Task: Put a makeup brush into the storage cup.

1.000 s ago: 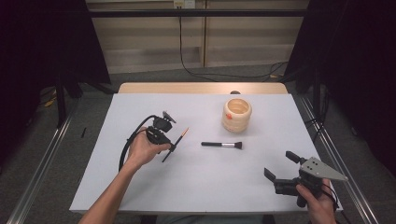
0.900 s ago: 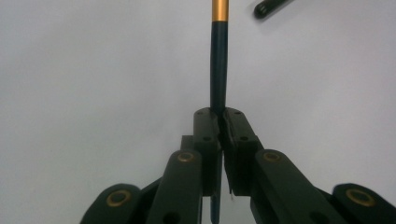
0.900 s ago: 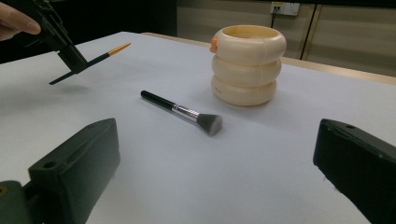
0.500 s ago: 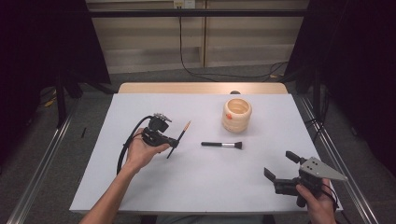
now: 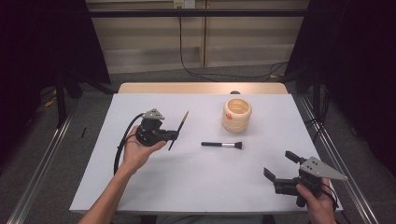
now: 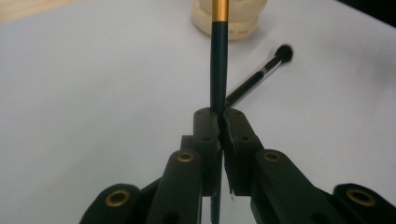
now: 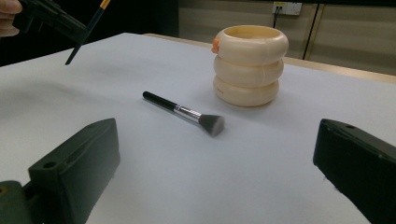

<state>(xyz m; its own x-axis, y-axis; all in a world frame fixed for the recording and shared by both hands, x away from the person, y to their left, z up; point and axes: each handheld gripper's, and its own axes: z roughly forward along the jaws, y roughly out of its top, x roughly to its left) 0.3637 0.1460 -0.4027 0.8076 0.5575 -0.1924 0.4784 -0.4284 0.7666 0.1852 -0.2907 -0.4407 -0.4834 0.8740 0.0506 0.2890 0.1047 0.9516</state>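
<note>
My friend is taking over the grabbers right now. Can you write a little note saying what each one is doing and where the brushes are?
Left gripper: shut on the thin brush, lifted off the table.
Right gripper: open, holding nothing, near the table's front right corner.
Makeup brush: lying flat mid-table, in front of the cream ringed holder.
Done: thin brush picked up.
Left, probably: drop it into the holder, then the makeup brush.

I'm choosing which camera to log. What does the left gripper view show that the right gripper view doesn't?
Left gripper view alone: its claw shut on the dark paintbrush, seen close, handle running up to a gold band. Right gripper view alone: its own jaws spread wide, the cream holder's open rim with an orange tab. Both share the makeup brush lying on the white table, and the holder.
</note>
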